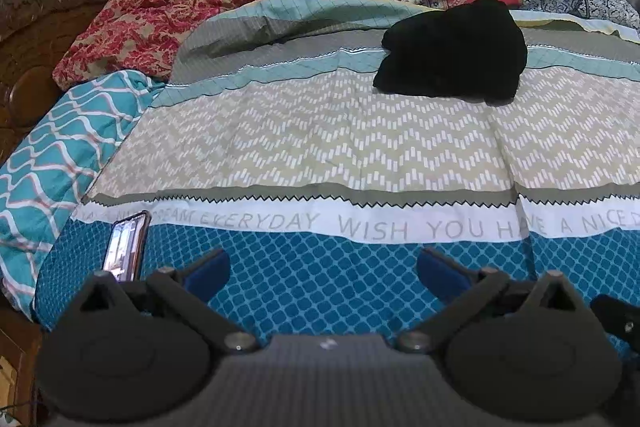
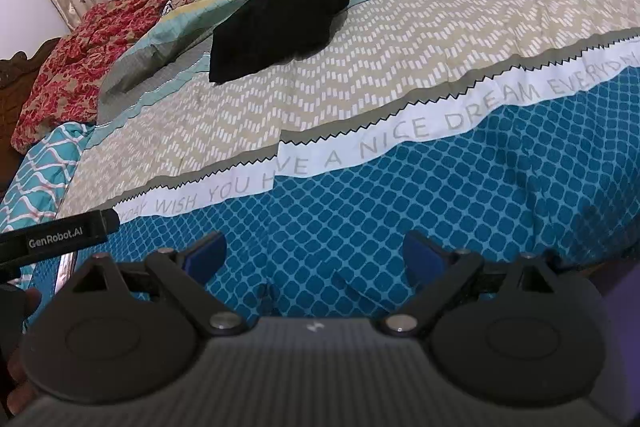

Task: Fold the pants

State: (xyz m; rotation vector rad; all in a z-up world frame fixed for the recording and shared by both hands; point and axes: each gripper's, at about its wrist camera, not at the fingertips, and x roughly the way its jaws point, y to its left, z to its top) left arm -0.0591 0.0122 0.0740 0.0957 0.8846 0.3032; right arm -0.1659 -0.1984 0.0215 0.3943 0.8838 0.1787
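Well, both claws hung wide apart and empty over the bed's near edge: the left gripper [image 1: 323,273] and the right gripper [image 2: 314,255] each hovered above the blue-patterned bedspread [image 1: 320,131]. Far off, the black pants [image 1: 454,53] sat bundled toward the bed's far edge, beside the crumpled floral quilts [image 1: 168,15]. A phone [image 1: 125,247] lay near the left corner.

The pants [image 1: 454,53] are black and soft. They are folded up into a thick, lumpy bundle. The bundle lies flat on the bed [image 1: 320,147], far from the near edge. It sits partly on the zigzag stripe and partly on the grey and light blue stripes of the bed cover.
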